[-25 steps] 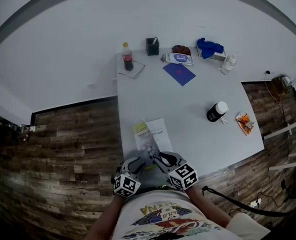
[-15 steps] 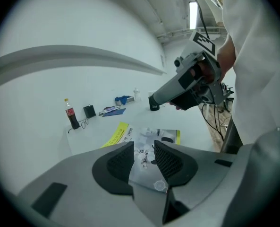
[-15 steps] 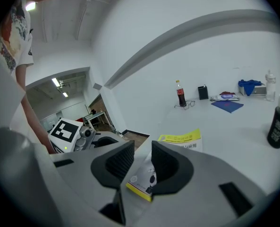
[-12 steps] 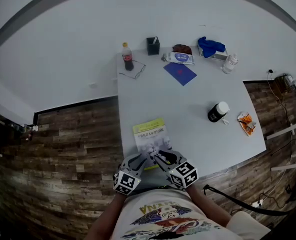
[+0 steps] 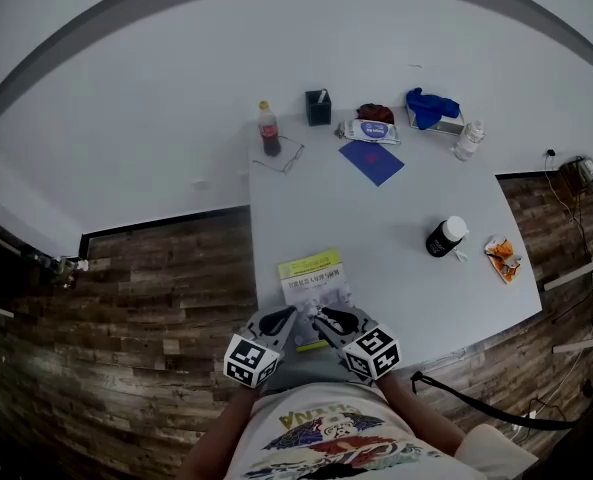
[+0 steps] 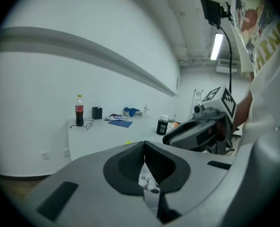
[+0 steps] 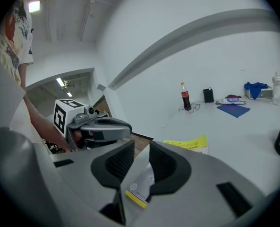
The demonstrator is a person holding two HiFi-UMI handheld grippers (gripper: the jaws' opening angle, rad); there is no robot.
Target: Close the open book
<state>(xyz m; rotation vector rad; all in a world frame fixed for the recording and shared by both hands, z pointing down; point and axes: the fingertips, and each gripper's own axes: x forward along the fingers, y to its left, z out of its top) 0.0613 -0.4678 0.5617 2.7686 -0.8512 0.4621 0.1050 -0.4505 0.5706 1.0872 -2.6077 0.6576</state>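
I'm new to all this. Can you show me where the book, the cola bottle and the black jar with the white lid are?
book (image 5: 312,284), head view, middle of its cover.
cola bottle (image 5: 268,133), head view, its dark body.
black jar (image 5: 442,240), head view, its dark side.

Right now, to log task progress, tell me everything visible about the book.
The book lies closed and flat on the table, near its front edge: a thin paperback, white printed cover with a yellow band at its far end. Its near corner shows between the right gripper's parted jaws, apparently untouched.
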